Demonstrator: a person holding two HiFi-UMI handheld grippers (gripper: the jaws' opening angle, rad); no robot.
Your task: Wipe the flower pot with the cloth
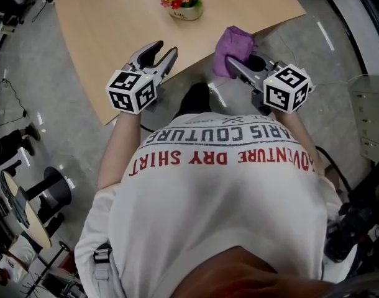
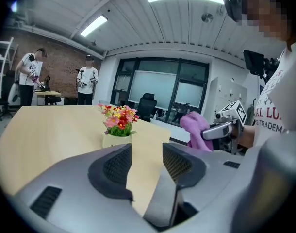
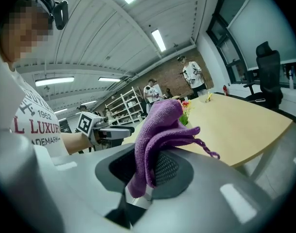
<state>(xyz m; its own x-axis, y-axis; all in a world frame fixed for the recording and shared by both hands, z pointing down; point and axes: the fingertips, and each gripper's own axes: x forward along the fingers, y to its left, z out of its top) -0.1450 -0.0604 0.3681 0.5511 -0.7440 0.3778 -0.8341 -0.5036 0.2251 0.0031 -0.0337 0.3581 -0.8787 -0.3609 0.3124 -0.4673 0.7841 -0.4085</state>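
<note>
White printed shirt (image 1: 220,185), person's torso, lower centre. Left gripper (image 1: 159,49), centre left: jaws slightly spread, nothing between them. Right gripper (image 1: 234,66), centre right: jaws pinching purple cloth (image 1: 234,42). Flower pot (image 1: 186,11), holding flowers, upright on wooden table (image 1: 102,30), top centre, apart from both grippers.

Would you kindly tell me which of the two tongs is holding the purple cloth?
The right tongs, clamped on the purple cloth; the left tongs stand apart with nothing between them.

Wooden table (image 1: 115,33), office chair (image 2: 147,105), perhaps shelving (image 3: 130,101)
</note>
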